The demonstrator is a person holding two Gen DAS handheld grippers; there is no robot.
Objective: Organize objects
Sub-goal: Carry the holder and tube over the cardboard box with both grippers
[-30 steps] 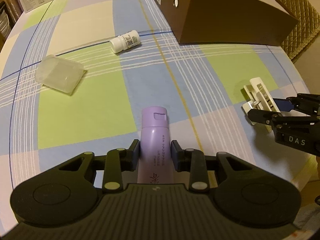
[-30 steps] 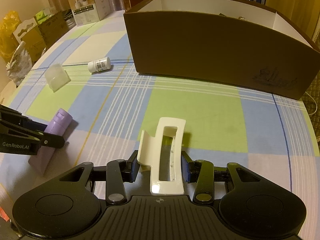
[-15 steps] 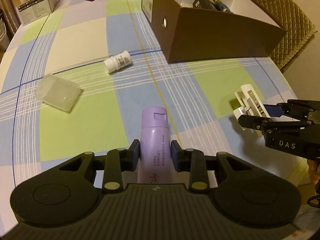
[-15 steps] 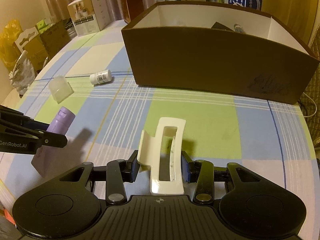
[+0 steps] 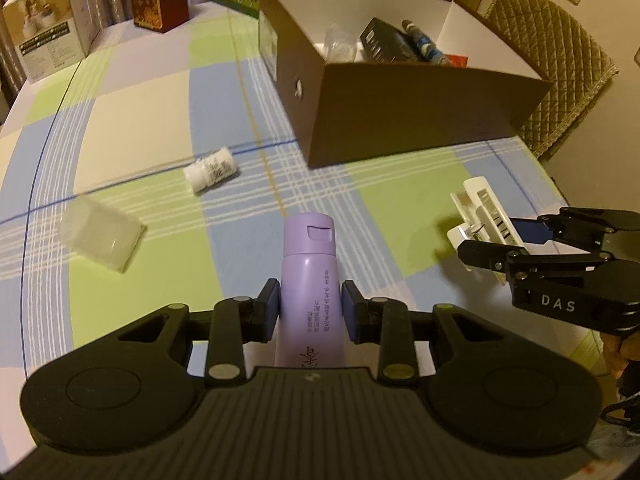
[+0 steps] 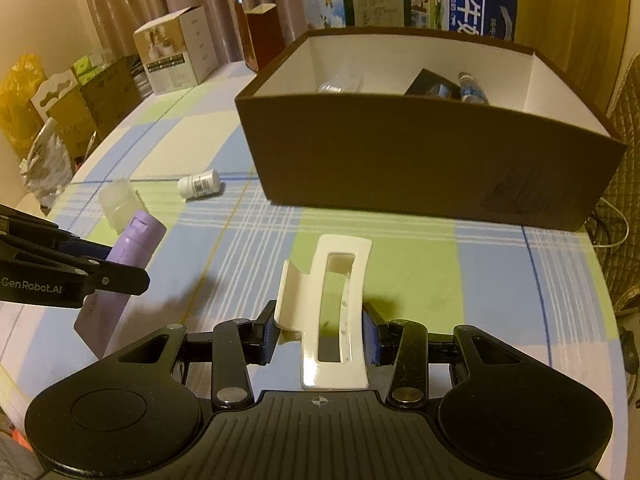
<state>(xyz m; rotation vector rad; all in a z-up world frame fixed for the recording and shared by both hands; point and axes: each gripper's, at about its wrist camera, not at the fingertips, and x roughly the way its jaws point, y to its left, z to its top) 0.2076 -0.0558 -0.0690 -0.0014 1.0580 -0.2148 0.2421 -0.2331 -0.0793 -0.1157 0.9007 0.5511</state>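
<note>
My left gripper (image 5: 310, 306) is shut on a purple tube (image 5: 310, 280), held above the checked tablecloth with its cap pointing forward. In the right wrist view that purple tube (image 6: 120, 276) hangs at the left, clamped by the left gripper (image 6: 100, 268). My right gripper (image 6: 320, 330) is shut on a white hair clip (image 6: 334, 304), also lifted off the cloth. From the left wrist view the white hair clip (image 5: 484, 208) shows at the right in the right gripper (image 5: 500, 236). A brown cardboard box (image 5: 400, 116) stands open ahead, with several items inside.
A small white pill bottle (image 5: 210, 170) lies on its side on the cloth, and a clear plastic container (image 5: 100, 236) lies left of it. Cartons (image 5: 48, 24) line the table's far edge. A quilted chair (image 5: 560, 64) stands behind the box.
Both grippers have risen with their loads; the box interior has come into view and the objects on the cloth look farther below.
</note>
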